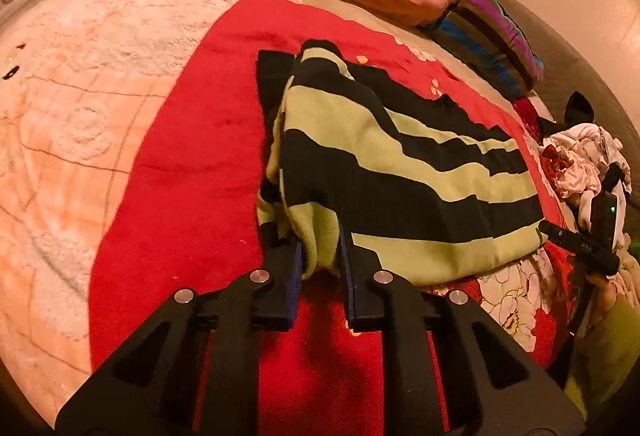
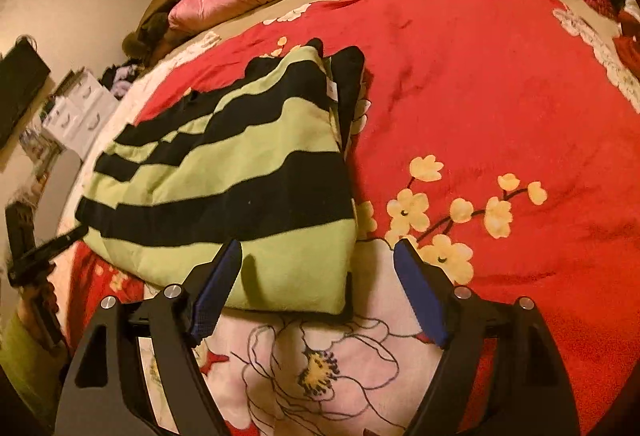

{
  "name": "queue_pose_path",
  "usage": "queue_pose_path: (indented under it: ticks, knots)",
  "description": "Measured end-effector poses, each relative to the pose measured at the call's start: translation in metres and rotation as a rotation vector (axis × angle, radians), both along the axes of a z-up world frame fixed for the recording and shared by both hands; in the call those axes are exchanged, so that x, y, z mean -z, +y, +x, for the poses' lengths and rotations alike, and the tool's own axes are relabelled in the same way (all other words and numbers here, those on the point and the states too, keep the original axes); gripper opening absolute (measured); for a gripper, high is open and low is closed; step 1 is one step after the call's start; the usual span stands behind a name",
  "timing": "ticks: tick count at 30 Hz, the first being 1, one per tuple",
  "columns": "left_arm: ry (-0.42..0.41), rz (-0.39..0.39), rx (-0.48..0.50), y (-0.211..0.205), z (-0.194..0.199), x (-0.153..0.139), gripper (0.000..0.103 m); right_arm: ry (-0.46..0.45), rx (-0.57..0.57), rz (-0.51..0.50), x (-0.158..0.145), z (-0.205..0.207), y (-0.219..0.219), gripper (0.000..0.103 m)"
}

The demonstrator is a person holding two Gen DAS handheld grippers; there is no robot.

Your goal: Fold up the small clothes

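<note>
Striped sweater [image 1: 404, 164] lying on the red bedspread [image 1: 180, 164], long axis running away from both hands; left gripper [image 1: 320, 256] clamps its near left corner, right gripper [image 2: 318, 256] gapes empty over the near right corner.

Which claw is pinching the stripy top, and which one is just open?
The left gripper pinches the striped garment's green edge. The right gripper stands open over its corner, squeezing nothing.

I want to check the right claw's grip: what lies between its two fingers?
Only bedding. In the right wrist view the right claw stands open, with the flowered blanket in the gap. The striped garment's corner lies beside its left finger, not pinched.
</note>
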State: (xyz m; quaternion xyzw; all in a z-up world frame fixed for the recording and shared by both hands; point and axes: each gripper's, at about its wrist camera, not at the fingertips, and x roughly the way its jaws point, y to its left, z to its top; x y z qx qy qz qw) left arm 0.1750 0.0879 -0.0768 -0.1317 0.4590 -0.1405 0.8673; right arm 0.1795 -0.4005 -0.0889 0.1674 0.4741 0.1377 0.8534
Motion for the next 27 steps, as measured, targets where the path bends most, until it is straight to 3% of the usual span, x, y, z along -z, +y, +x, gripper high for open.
queue_pose_path:
  ticks: [1, 2, 3, 4, 7, 11, 15, 19, 27]
  knots:
    - [-0.001, 0.0, -0.009, 0.002, -0.001, -0.002, 0.009, 0.0, -0.007, 0.007, 0.0, 0.001, 0.001, 0.055]
    - [-0.002, 0.0, -0.013, 0.002, -0.001, -0.003, 0.009, -0.002, -0.027, 0.011, -0.001, 0.001, 0.003, 0.023]
    - [-0.007, 0.003, -0.02, 0.003, -0.002, -0.004, 0.009, -0.008, -0.035, 0.004, -0.004, 0.0, 0.005, 0.011]
    - [-0.007, 0.01, -0.025, 0.004, -0.002, -0.005, 0.009, -0.014, -0.039, 0.004, -0.007, -0.001, 0.006, 0.007]
    - [0.004, 0.022, -0.04, 0.008, -0.002, -0.004, 0.009, -0.033, -0.001, -0.004, -0.017, -0.007, 0.002, 0.007]
    - [0.05, 0.019, -0.057, 0.012, 0.002, 0.012, 0.009, 0.051, 0.003, -0.085, 0.005, 0.0, 0.007, 0.007]
    - [0.065, 0.025, -0.068, 0.014, 0.003, 0.02, 0.012, 0.071, 0.041, -0.063, 0.012, 0.002, 0.004, 0.009]
    - [0.055, 0.043, -0.08, 0.016, 0.001, 0.014, 0.017, 0.055, 0.053, -0.106, 0.003, -0.005, 0.003, 0.03]
    - [-0.098, 0.165, -0.123, 0.013, -0.018, -0.044, 0.018, -0.118, 0.056, -0.167, -0.044, -0.02, 0.005, 0.05]
